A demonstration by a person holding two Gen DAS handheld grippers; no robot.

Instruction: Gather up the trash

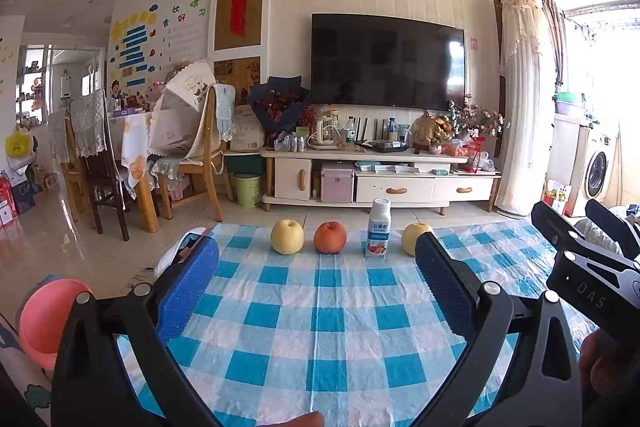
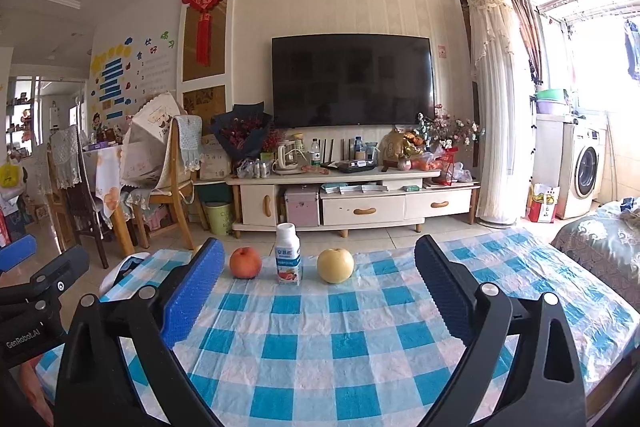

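Note:
A white yogurt bottle [image 1: 377, 235] with a white cap stands upright at the far edge of the blue-checked tablecloth [image 1: 320, 327]. It also shows in the right wrist view [image 2: 288, 255]. Left of it lie a red-orange apple [image 1: 330, 237] [image 2: 245, 262] and a yellow pear [image 1: 287, 236]. Right of it lies another yellow pear [image 1: 412, 238] [image 2: 335, 265]. My left gripper [image 1: 316, 291] is open and empty, well short of the row. My right gripper [image 2: 316, 291] is open and empty, also short of the row.
A pink bowl-like object [image 1: 46, 319] sits at the table's left edge. Beyond the table stand a TV cabinet [image 1: 380, 179], a green bin [image 1: 248, 189] and wooden chairs [image 1: 192, 163]. A patterned bed or sofa [image 2: 600, 251] is at the right.

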